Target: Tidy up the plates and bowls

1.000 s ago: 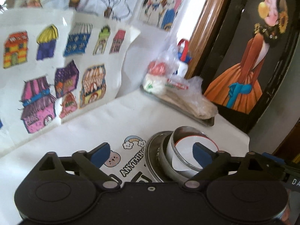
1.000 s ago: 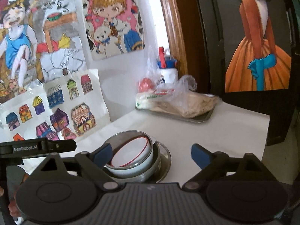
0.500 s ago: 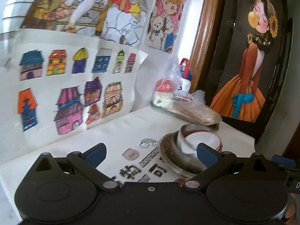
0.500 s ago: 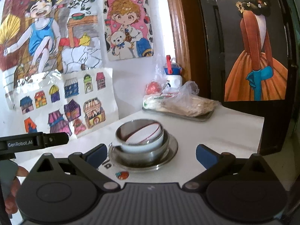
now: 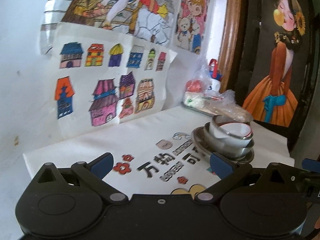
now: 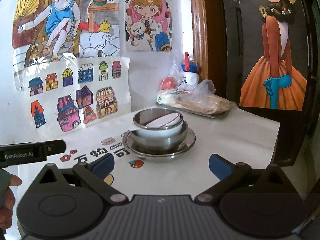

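On the white table (image 6: 230,140), mid-surface, sits the stack: steel plate (image 6: 190,140) at the bottom, steel bowl (image 6: 170,141) on it, white ceramic bowl (image 6: 160,132) nested in that. A smaller steel bowl (image 6: 144,118) sits tilted inside the white one, with a red-rimmed white bowl (image 6: 164,121) lying slanted in it. Same stack in the left wrist view: steel plate (image 5: 200,140), steel bowl (image 5: 230,150), white ceramic bowl (image 5: 234,132).

Left gripper (image 5: 160,164): fingers spread wide, nothing between them, held above the printed table graphics (image 5: 160,166), with the stack ahead and to its right. Right finger pad (image 5: 220,165) overlaps the plate's near edge in the frame; contact not determinable.

Right gripper (image 6: 161,165): fingers spread wide, empty, short of the stack, which lies straight ahead. Left gripper body is visible at the left edge of the right wrist view, with the person's hand (image 6: 8,192) below it.

Behind the stack, near the wall: metal tray (image 6: 218,116) with bagged food (image 6: 200,100), white bottle with blue-red cap (image 6: 190,74) behind it. Children's drawings (image 6: 80,92) on the wall, painting of a figure in an orange dress (image 6: 274,70) at right.
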{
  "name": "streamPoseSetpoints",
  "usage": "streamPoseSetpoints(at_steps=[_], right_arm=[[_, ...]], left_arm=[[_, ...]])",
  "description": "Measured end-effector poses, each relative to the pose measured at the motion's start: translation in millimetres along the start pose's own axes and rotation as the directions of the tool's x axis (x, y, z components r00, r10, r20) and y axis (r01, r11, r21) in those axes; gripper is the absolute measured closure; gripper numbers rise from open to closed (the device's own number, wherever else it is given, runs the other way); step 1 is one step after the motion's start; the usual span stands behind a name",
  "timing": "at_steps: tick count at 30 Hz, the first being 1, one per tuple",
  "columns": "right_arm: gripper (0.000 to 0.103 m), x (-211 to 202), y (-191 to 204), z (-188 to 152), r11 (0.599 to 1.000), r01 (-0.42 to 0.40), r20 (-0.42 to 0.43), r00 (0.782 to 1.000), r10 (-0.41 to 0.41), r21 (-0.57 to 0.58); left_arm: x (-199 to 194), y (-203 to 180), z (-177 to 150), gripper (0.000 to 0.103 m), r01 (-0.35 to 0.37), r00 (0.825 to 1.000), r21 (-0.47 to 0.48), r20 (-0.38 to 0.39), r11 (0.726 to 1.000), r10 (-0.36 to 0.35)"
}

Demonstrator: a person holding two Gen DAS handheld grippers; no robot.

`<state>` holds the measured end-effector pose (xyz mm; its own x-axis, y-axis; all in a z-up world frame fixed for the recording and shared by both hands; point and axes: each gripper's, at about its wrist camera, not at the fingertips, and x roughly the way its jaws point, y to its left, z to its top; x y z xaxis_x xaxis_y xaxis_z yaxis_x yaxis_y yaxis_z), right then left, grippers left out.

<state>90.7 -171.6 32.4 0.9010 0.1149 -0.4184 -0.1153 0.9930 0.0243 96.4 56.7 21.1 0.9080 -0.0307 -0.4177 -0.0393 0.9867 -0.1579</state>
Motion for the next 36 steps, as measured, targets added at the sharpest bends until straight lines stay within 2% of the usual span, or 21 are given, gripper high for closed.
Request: streamPoseSetpoints(at_steps=[5, 23, 36], right_arm=[[0.000, 2.5, -3.3, -4.6, 1.000, 0.007, -0.011, 1.000, -0.007, 0.011], [0.000, 7.2, -7.0, -9.5, 1.000, 0.023, -0.024, 0.999, -0.023, 0.007], [0.000, 8.3, -11.5, -10.7, 0.999, 0.030, -0.027, 0.999, -0.030, 0.021]], left_arm=[[-3.1, 7.5, -6.7, 0.001, -0.041, 0.999, -0.024, -0.007, 0.999, 0.040], [-5.2, -0.6, -14.9, 0.001, -0.121, 0.993, 0.019, -0.009, 0.992, 0.121], [-2.2, -0.6, -16.1, 0.001, -0.128, 0.991, 0.023, -0.023, 0.992, 0.129]])
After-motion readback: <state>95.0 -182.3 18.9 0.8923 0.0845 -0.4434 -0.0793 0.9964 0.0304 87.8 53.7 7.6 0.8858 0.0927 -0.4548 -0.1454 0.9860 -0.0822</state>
